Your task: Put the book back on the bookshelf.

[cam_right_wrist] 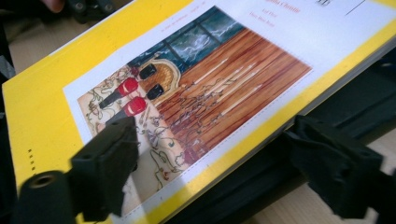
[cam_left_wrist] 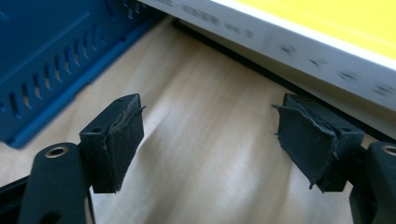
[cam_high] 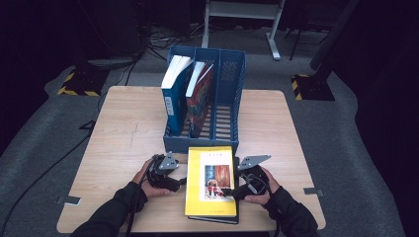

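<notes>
A yellow book [cam_high: 211,168] with a picture on its cover [cam_right_wrist: 196,88] lies flat on a black book [cam_high: 217,219] at the table's near edge. My left gripper [cam_high: 182,181] is at the yellow book's left side. It is open [cam_left_wrist: 208,135] over bare wood, with the book's white edge [cam_left_wrist: 299,42] just beyond its right jaw. My right gripper [cam_high: 225,192] is at the book's right side, also open [cam_right_wrist: 215,158]. One of its jaws hovers over the cover and the other sits outside the book's edge, beside the black book [cam_right_wrist: 336,88].
A blue file rack [cam_high: 228,84] stands right behind the books, its base wall close to my left gripper [cam_left_wrist: 51,60]. It holds a blue book [cam_high: 173,96] and a red book [cam_high: 200,98] upright; its right slot holds nothing. Bare tabletop [cam_high: 123,133] spreads on both sides.
</notes>
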The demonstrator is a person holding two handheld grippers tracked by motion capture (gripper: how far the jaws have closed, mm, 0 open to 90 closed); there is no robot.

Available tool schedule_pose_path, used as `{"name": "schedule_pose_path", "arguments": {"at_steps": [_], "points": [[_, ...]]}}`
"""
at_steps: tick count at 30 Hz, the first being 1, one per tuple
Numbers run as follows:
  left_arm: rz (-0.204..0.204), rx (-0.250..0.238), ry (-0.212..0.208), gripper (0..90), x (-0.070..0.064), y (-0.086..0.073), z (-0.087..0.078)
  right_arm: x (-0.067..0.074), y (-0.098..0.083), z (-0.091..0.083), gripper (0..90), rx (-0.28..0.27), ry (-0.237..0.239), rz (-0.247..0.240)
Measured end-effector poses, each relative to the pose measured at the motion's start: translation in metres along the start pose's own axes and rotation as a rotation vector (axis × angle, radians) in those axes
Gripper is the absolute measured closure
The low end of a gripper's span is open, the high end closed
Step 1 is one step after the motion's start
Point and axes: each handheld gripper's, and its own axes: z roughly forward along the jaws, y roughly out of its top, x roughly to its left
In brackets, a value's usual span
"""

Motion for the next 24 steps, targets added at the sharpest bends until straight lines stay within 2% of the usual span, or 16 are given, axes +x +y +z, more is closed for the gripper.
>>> {"name": "schedule_pose_path", "arguments": {"at_steps": [4, 6, 8, 10, 11, 14, 18, 24], "points": [[-0.008, -0.009, 0.004, 22.8, 0.005, 0.005, 0.002, 0.000, 0.000, 0.000, 14.2, -0.002, -0.002, -0.014], [-0.003, -0.007, 0.023, 23.4, 0.007, 0.007, 0.004, 0.001, 0.000, -0.001, 15.1, -0.012, -0.003, -0.039], [-0.010, -0.005, 0.029, 23.4, 0.010, 0.009, 0.006, 0.002, 0.001, -0.004, 19.2, -0.042, -0.011, -0.077], [-0.015, -0.005, 0.026, 23.5, 0.011, 0.009, 0.007, 0.002, 0.001, -0.004, 19.5, -0.058, -0.008, -0.081], [-0.021, -0.009, 0.025, 23.6, 0.012, 0.010, 0.007, 0.002, 0.003, -0.006, 22.4, -0.085, 0.000, -0.097], [-0.019, -0.015, 0.028, 23.9, 0.014, 0.013, 0.008, 0.000, 0.007, -0.005, 22.7, -0.097, 0.006, -0.097], [-0.019, -0.016, 0.027, 24.0, 0.015, 0.013, 0.008, -0.004, 0.013, 0.001, 33.9, -0.111, 0.012, -0.076], [-0.023, -0.015, 0.032, 24.4, 0.015, 0.013, 0.007, -0.012, 0.016, 0.005, 59.1, -0.154, 0.046, -0.010]]}}
